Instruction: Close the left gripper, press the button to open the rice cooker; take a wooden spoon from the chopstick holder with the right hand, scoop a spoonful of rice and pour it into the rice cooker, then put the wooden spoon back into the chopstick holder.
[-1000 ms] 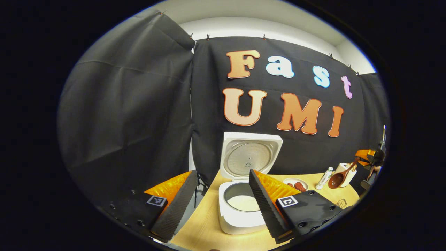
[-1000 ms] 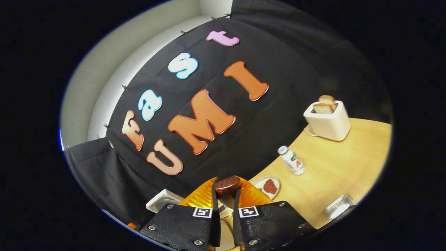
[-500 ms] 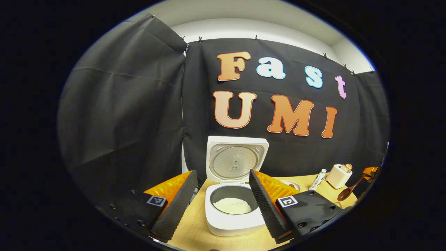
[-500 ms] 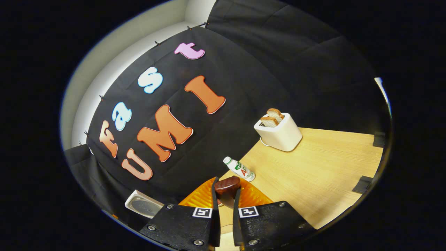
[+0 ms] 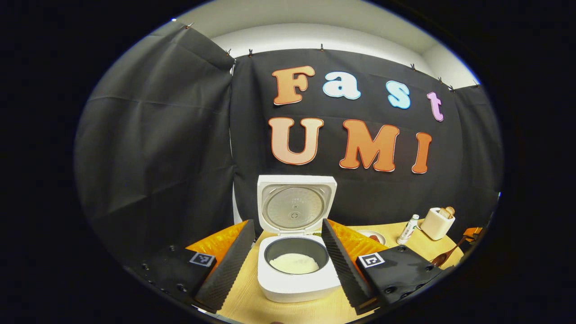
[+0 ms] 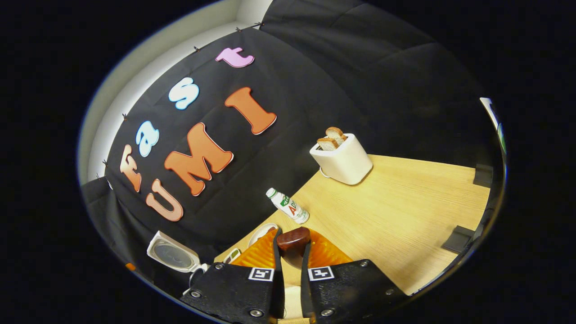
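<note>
Left gripper view faces the rice cooker (image 5: 294, 252) closely; the tilted right gripper view shares it (image 6: 173, 257).

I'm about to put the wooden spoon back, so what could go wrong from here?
The right hand-held gripper pinches the wooden spoon near its handle end, so it could pivot or slip. The bottle and toaster stand nearby and could be knocked. The rice cooker lid stands open beside the path.

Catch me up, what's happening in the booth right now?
The rice cooker stands open on the table, lid up, with white rice in its pot. The left tongs are open and empty in front of it. The right tongs are shut on the wooden spoon, held off to the right of the cooker near the toaster and a small bottle.
</note>
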Motion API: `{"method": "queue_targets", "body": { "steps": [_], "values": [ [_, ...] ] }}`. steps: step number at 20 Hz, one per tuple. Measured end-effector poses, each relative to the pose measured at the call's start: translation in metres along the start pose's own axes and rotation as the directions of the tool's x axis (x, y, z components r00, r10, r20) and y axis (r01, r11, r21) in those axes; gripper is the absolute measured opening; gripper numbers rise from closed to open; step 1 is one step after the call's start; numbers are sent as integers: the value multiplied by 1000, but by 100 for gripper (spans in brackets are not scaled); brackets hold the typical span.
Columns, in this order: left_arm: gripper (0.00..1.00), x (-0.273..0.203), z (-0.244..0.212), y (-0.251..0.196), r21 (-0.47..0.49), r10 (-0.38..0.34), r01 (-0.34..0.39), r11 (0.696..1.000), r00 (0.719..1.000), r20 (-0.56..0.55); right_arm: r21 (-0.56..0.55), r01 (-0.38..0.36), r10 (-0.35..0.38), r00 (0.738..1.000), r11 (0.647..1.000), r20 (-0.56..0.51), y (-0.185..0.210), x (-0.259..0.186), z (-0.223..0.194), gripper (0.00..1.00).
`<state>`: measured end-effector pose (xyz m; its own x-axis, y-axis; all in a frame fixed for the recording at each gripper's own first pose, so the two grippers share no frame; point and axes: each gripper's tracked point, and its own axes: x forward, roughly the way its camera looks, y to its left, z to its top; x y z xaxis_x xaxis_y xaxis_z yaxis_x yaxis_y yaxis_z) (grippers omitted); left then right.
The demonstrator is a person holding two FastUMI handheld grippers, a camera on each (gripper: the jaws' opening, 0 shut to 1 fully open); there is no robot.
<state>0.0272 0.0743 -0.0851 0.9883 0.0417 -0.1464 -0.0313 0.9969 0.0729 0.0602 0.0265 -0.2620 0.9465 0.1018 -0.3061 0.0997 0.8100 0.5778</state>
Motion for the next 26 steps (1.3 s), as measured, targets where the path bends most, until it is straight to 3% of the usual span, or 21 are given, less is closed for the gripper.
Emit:
{"method": "queue_targets", "body": {
  "steps": [8,13,15,16,17,18,19,20,21,26],
  "values": [
    [100,-4,-11,-9,5,-2,3,1000,999,-47,-64,34,-37,998,997,-55,-15,15,-33,14],
    [100,-6,-6,-4,2,12,-11,1000,999,-43,-103,44,-50,997,994,-59,-20,17,-43,25],
    [97,-6,-8,-5,-2,14,-14,1000,998,-55,-129,81,-89,994,988,-58,-29,16,-41,31],
    [100,-5,-8,-4,1,17,-17,1000,998,-64,-146,89,-97,994,985,-50,-30,11,-38,43],
    [100,-7,-7,-7,2,10,-10,1000,998,-65,-160,94,-100,994,983,-33,-29,9,-33,42],
    [99,-7,-4,-9,3,4,-4,1000,998,-58,-177,102,-108,994,979,-24,-29,5,-29,66],
    [100,-6,0,-13,10,-3,3,1000,999,-52,-193,106,-111,994,976,-17,-29,3,-25,72],
    [100,-5,4,-15,17,-7,8,1000,999,-45,-207,114,-119,993,972,-13,-30,0,-20,87],
    [99,-5,9,-17,18,-12,13,1000,999,-35,-218,125,-129,992,968,-3,-31,1,-16,94],
    [100,2,25,-37,-55,-58,56,997,997,-45,-255,197,-184,980,947,76,-38,-9,14,95]
  ]
}}
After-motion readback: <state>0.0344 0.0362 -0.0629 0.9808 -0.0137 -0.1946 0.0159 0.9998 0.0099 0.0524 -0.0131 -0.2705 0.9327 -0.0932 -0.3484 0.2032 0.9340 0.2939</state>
